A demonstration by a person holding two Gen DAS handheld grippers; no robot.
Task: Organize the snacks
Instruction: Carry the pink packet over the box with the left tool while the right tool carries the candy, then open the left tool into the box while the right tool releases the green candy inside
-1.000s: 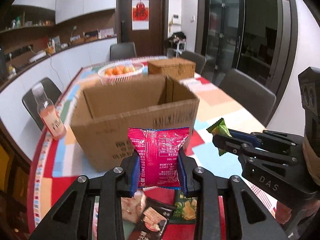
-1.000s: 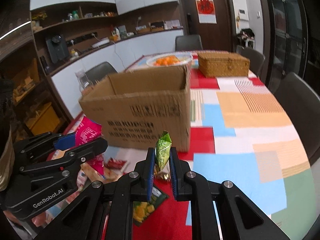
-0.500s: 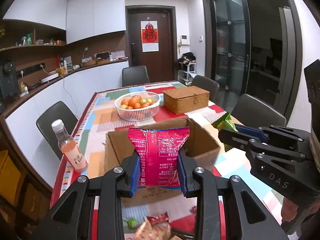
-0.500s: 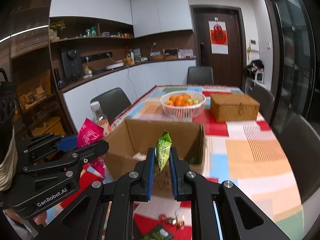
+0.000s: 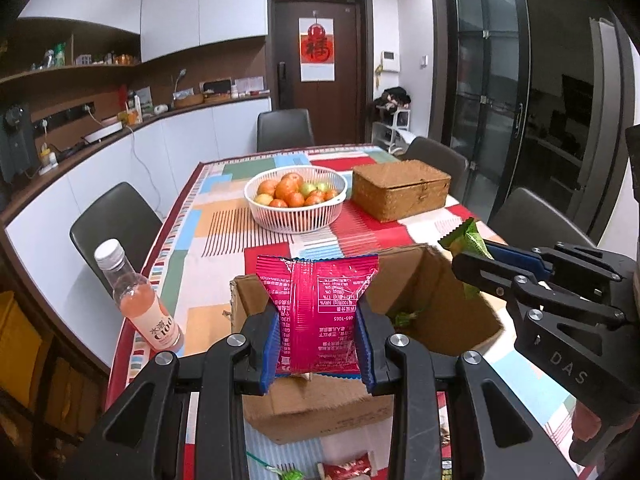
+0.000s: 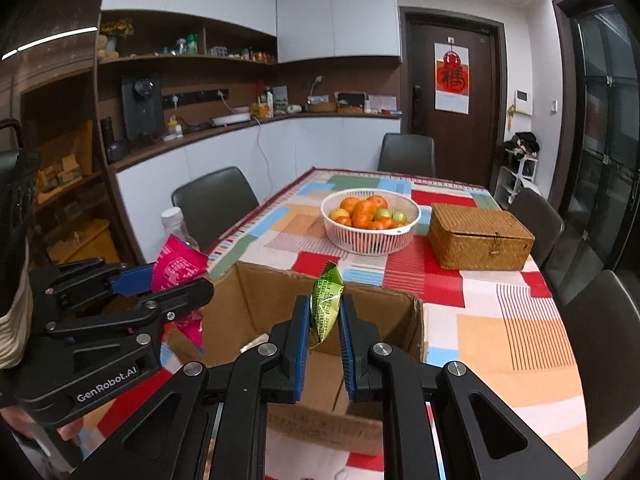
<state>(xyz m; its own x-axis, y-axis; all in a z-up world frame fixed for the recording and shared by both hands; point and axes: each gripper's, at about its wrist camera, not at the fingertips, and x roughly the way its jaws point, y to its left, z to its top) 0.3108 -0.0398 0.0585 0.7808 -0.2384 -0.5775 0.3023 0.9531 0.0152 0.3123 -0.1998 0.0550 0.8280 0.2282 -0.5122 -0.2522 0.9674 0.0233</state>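
Pink packet [image 5: 318, 312] clenched in my left claw [image 5: 318, 344] | green packet [image 6: 326, 304] clenched in right claw [image 6: 324, 344] | both poised over open cardboard box [image 5: 440, 304], near worktop [image 5: 224, 220] edge, for dropping.

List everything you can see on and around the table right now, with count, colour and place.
pink snack packet: 1, pink, held over the box
green snack packet: 1, green, held over the box
cardboard box: 1, brown, open, near table end
fruit bowl: 1, white, mid-table
wicker box: 1, tan, right of bowl
drink bottle: 1, pink, left table edge
loose snacks: several, mixed, before the box
chairs: at least four, dark, around the table
left tool: 1, black, shut on pink packet
right tool: 1, black, shut on green packet
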